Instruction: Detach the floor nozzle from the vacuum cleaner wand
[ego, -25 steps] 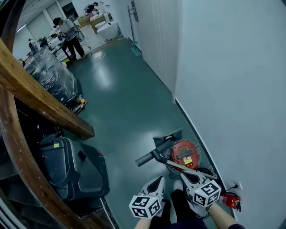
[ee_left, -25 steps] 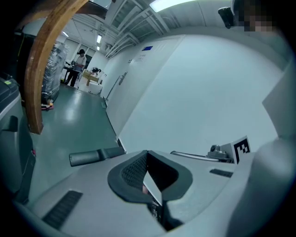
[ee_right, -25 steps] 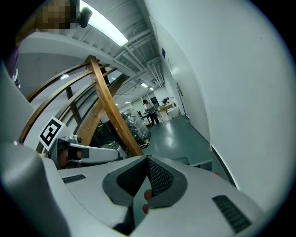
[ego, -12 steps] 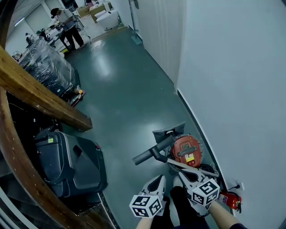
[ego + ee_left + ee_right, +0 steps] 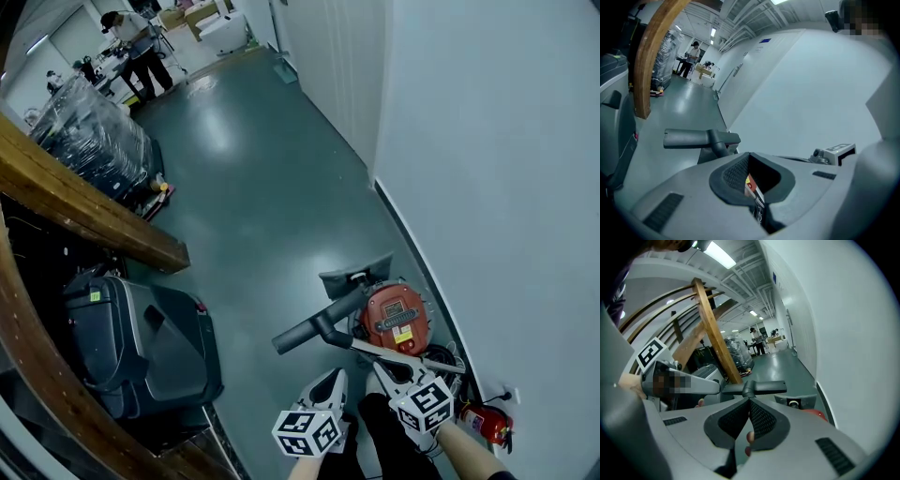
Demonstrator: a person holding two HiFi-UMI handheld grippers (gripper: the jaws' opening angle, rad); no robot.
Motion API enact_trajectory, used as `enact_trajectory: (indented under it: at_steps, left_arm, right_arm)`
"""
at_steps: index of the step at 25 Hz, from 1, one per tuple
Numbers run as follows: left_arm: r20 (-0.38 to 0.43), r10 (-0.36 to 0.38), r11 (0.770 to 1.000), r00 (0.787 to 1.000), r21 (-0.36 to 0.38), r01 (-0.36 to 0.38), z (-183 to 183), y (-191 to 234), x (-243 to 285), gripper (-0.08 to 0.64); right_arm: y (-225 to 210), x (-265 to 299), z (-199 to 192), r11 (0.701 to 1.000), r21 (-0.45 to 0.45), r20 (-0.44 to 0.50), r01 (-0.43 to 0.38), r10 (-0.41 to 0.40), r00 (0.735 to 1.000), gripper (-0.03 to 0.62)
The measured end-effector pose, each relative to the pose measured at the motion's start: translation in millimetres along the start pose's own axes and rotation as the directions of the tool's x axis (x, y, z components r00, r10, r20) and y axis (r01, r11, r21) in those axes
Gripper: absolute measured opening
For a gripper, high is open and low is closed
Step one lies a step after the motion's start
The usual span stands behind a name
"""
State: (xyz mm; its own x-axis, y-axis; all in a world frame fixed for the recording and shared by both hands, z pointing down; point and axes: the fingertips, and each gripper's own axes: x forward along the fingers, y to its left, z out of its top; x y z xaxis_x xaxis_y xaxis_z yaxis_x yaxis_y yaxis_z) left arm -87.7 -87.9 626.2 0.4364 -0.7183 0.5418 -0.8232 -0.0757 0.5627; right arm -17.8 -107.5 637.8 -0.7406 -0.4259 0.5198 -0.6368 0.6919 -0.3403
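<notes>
Grey-green floor (image 5: 262, 216) stretches ahead of both my tongs. My left tongs (image 5: 749, 158) are closed on nothing, and my right tongs (image 5: 749, 401) are likewise closed and empty (pads meeting at the tips). The dark floor nozzle (image 5: 305, 330) lies on the floor just beyond both tips, more towards the left tongs. Its neck meets the silver wand (image 5: 398, 353), which runs across in front of the right tongs. The red vacuum cleaner (image 5: 396, 317) sits just past the wand, beside the white wall (image 5: 487, 187).

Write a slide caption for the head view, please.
Left gripper and right gripper, both shut, near a red vacuum and its floor nozzle.
</notes>
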Motion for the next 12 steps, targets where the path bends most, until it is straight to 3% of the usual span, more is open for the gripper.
enact_trajectory:
  at_steps: [8, 12]
  left_arm:
    - [-0.030, 0.007, 1.000, 1.000, -0.007, -0.007, -18, 20, 30, 0.004]
    - [-0.042, 0.013, 1.000, 0.999, -0.011, -0.013, -22, 28, 37, 0.003]
  right_arm:
    - [-17, 43, -38, 0.981, -0.192, -0.088, -0.018, 0.001, 0.996, 0.026]
    - [-18, 61, -56, 0.951, -0.305, -0.149, -0.054, 0.008, 0.989, 0.092]
